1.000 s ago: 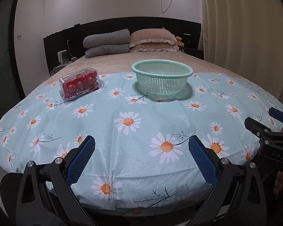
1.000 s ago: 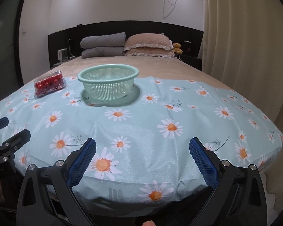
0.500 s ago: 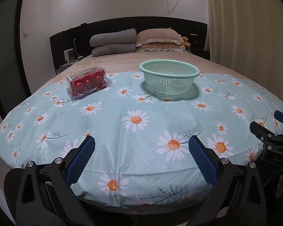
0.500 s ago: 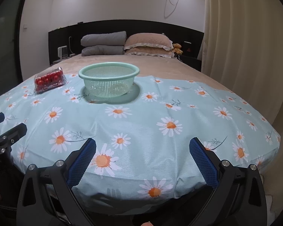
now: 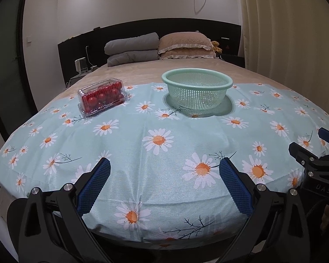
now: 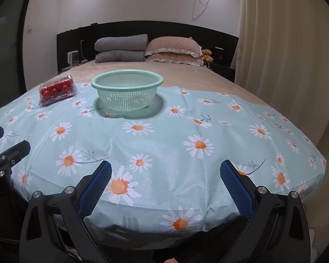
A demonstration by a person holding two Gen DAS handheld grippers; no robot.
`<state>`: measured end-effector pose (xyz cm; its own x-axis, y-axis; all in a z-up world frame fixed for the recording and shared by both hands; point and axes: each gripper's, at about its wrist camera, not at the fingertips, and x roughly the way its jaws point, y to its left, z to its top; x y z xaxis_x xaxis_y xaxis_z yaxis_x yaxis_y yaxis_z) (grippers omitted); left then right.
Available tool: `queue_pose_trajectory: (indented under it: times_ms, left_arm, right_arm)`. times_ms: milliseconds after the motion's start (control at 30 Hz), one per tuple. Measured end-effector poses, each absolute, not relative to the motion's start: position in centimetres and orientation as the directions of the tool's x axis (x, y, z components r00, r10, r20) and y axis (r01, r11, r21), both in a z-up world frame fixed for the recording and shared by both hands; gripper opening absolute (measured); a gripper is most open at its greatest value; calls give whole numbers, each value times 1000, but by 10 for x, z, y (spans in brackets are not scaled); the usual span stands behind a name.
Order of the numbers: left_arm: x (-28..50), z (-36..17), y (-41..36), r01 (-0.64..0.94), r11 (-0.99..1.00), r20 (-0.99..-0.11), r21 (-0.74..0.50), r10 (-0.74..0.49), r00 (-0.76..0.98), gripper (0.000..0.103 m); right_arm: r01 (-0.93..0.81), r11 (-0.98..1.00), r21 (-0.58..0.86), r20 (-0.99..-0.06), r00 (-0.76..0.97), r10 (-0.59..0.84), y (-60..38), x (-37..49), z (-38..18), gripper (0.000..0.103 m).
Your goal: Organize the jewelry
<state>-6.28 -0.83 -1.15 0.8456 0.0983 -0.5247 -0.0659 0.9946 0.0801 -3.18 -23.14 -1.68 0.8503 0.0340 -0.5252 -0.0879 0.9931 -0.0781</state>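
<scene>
I have the left gripper [image 5: 164, 164] at the near edge of the bed, its blue-padded jaws spread wide with nothing between them but daisy-print cloth [image 5: 160, 140]. My right gripper [image 6: 165, 166] is just as wide apart and equally empty, hovering over the same cloth; in the left wrist view it shows at about 3 o'clock, and in the right wrist view the left one shows at about 9 o'clock. The mint-green perforated basket [image 5: 197, 91] sits upright on the cloth at roughly 12 o'clock from the left gripper, well apart from both grippers. I cannot tell whether anything lies inside it. At about 11 o'clock in the left wrist view a clear plastic clamshell box [image 5: 102, 96] holds round red items; whether they are beads or fruit I cannot tell. It stands near the basket, not touching it. Beyond them, folded grey blankets [image 5: 131, 51] and tan pillows [image 5: 185, 46] rest against the dark headboard [image 5: 142, 27].
</scene>
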Motion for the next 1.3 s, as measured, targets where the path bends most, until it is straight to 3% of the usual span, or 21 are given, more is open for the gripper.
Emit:
queue_pose_trajectory:
  times_ms: [1300]
  left_arm:
    - [-55,-19,-7,-53,994,-543,94,96,834,97]
  right_arm:
    - [-113,990,-90,-565,824,43,-224,-20,-29,95]
